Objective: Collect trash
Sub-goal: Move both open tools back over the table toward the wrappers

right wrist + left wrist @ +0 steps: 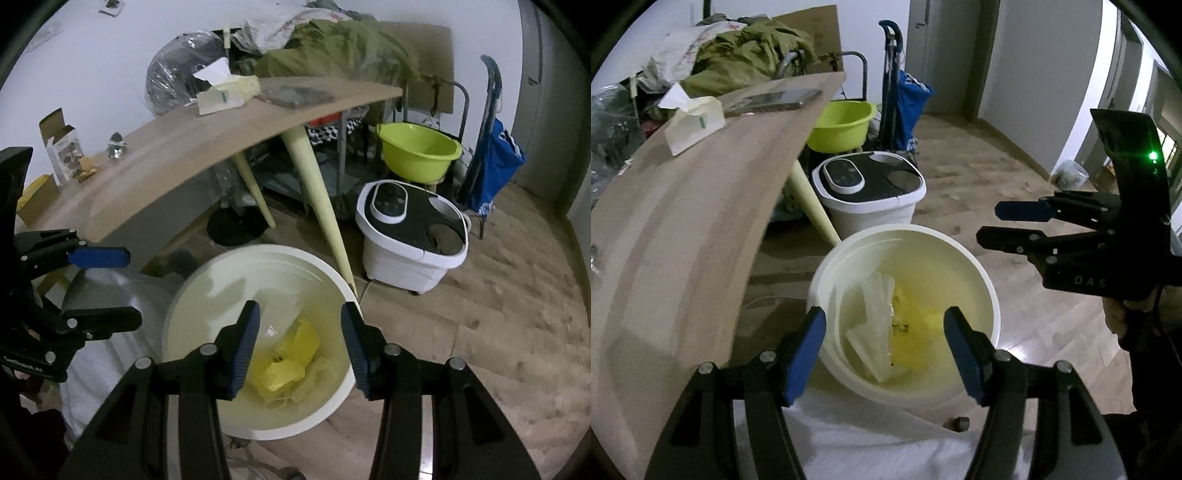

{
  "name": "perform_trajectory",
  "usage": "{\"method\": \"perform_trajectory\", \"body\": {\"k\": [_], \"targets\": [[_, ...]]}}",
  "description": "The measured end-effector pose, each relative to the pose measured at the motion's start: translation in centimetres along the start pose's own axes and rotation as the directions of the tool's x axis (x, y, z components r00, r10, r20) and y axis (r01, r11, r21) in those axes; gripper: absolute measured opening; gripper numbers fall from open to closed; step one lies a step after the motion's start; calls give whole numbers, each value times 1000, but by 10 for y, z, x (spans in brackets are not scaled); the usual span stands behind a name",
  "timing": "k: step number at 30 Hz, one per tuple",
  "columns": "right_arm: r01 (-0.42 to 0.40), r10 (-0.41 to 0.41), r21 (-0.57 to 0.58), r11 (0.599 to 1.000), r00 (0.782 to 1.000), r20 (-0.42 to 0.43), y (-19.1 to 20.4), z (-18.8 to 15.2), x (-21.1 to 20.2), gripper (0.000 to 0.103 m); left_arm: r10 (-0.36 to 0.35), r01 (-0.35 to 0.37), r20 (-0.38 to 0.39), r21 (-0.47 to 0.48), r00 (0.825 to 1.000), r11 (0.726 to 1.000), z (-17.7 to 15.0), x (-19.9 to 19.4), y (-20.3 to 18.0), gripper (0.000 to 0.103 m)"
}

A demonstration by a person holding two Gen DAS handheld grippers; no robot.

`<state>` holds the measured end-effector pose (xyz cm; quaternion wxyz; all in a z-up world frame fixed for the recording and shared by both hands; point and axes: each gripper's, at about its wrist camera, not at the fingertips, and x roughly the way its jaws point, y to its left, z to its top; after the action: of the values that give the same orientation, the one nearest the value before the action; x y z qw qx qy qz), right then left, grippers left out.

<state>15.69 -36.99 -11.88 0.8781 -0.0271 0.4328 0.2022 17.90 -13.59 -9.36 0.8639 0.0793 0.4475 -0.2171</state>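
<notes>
Both hand-held grippers empty over the round white plastic bin: left hand-held gripper jaws wide apart, right hand-held gripper part open. Crumpled yellow and clear plastic trash lay inside, directly below my jaws.

We can read little here: pale raised letters that look like "DAS" stand on the black plastic body of the right gripper, seen from the left wrist. A small white line of print on the body of the left gripper is too blurred for us to make out. The red marks on the crumpled white plastic bag behind the worktop are likewise unreadable to us.
</notes>
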Motion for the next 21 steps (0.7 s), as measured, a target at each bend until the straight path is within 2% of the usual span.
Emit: {"method": "perform_trajectory", "body": {"k": [13,21], "targets": [[-42,45,-59,997,998,38,24,17,-10,43,88,-82,100,-68,991,994,-10,-49,27,66],[-70,76,-109,992,995,58,44,31,-14,43,141,-124,134,-126,981,984,-19,-72,47,66]]}}
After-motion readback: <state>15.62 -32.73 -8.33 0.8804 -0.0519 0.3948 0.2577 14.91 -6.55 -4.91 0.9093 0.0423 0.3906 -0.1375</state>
